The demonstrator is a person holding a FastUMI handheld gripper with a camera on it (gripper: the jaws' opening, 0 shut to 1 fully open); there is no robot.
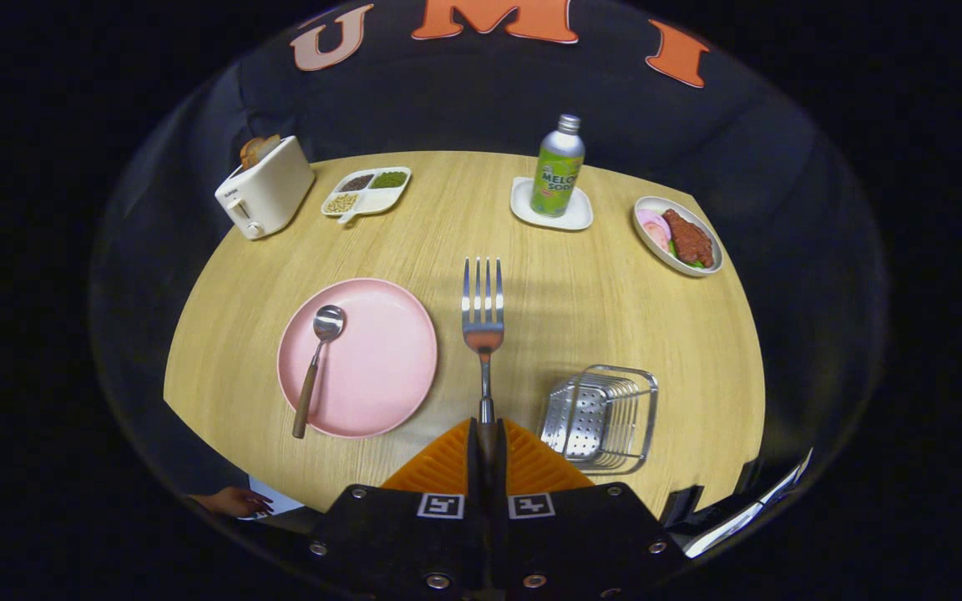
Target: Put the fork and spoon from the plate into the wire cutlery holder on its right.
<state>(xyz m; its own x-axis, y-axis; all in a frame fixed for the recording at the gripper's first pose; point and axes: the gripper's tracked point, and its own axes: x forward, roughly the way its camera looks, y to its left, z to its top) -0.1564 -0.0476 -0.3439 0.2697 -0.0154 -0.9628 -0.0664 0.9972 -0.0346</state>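
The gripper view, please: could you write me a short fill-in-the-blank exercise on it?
1. The gripper is shut on the handle of the silver ____.
2. The wooden-handled spoon lies on the round ____ plate.
3. The green bottle stands on a white ____.
Missing words: fork; pink; coaster.

Your gripper (pixel 485 442) pinches the fork (pixel 483 313); plate (pixel 381 367) with spoon (pixel 318 359) lies left of the fingers, holder (pixel 602 413) right.

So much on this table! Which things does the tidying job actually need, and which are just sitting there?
Needed: fork, clamped in the tool; spoon on the pink plate; wire cutlery holder.

Just there: toaster, divided snack dish, soda bottle on its coaster, food dish.
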